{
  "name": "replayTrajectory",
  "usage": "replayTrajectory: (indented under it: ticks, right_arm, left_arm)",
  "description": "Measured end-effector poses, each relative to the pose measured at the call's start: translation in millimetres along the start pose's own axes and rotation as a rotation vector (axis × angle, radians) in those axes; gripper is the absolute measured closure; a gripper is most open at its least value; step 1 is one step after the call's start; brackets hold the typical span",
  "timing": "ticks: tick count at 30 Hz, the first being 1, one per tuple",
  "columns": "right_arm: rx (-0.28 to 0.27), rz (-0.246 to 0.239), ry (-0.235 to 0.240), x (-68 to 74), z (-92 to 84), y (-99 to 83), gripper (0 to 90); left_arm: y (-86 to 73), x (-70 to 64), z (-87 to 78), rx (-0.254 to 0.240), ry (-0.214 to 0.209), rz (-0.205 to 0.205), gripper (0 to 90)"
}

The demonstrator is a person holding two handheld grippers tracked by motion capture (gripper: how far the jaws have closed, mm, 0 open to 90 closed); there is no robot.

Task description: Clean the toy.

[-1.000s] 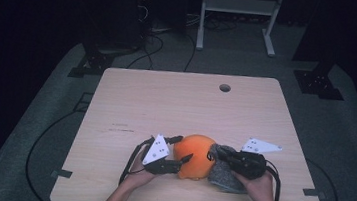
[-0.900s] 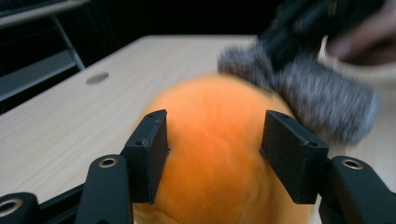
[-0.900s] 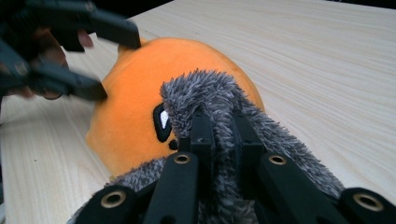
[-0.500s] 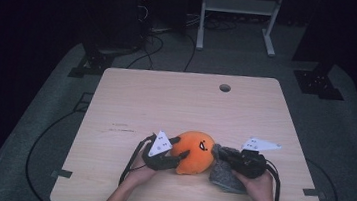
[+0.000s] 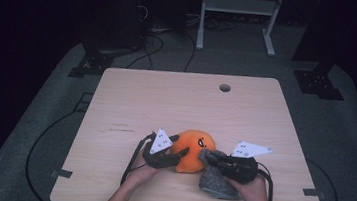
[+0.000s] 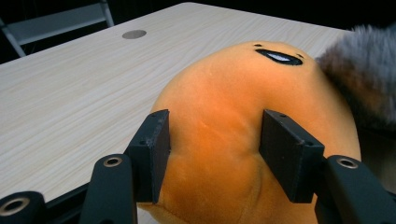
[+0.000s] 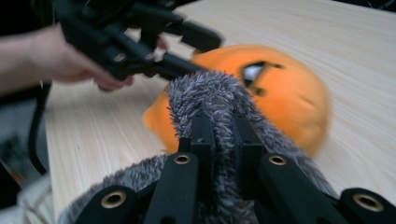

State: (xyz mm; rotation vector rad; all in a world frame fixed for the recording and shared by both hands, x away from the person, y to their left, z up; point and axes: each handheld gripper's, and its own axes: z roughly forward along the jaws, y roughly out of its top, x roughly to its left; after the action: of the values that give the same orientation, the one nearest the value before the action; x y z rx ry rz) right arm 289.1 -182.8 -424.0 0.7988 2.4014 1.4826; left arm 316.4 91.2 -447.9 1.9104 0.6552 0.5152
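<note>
Orange plush [image 6: 243, 135] sits at the counter's [image 5: 176, 100] near edge, the left hand-held gripper [image 6: 215, 140] pressing its side and the right hand-held gripper [image 7: 223, 135] pinching grey fur [image 7: 210, 98]; probably best to brace the plush while drawing the fur slowly.

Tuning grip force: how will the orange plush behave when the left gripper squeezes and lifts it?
The orange plush probably deforms easily: its surface already creases between the left gripper jaws. It looks light for its size, being a soft stuffed fabric. Its rounded dome may rock or roll if nudged on the table, though the fuzzy nap should resist slipping.
</note>
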Motion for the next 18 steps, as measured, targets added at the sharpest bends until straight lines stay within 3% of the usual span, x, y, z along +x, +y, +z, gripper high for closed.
replayTrajectory:
  ticks: [1, 3, 7, 9, 11, 13, 16, 18]
  right_arm:
    - [0.015, -0.028, -0.011, 3.2, 4.0, 0.8, 81.2]
    - [0.03, -0.033, -0.03, 2.4, 9.4, -1.0, 81.2]
    - [0.048, 0.004, -0.117, -12.5, 5.4, -6.6, 81.4]
    - [0.057, 0.047, -0.157, -20.9, -0.1, -9.7, 81.4]
    - [0.038, 0.047, -0.139, -19.2, -2.7, -9.4, 81.4]
    - [0.011, -0.018, -0.1, -5.6, 0.1, -3.5, 81.3]
    - [0.036, -0.069, -0.1, 3.4, 8.6, -0.9, 81.3]
    - [0.047, -0.062, -0.102, 0.1, 10.4, -4.5, 81.3]
  left_arm:
    - [0.2, -0.7, 0.0, 0.001, 0.002, 0.005, 43.2]
    - [0.9, -1.6, 0.0, 0.003, 0.007, 0.021, 43.4]
    - [1.4, -1.7, 0.8, 0.004, 0.011, 0.018, 43.5]
    - [1.3, -1.5, 0.7, 0.004, 0.008, 0.016, 43.5]
    - [1.6, -2.4, 0.9, 0.003, 0.002, 0.018, 43.4]
    - [1.9, -3.8, 1.1, -0.002, 0.0, 0.029, 43.2]
    - [4.8, -2.5, -3.5, -0.03, -0.008, 0.036, 39.7]
    - [8.0, 0.0, -8.2, -0.046, 0.006, 0.021, 37.0]
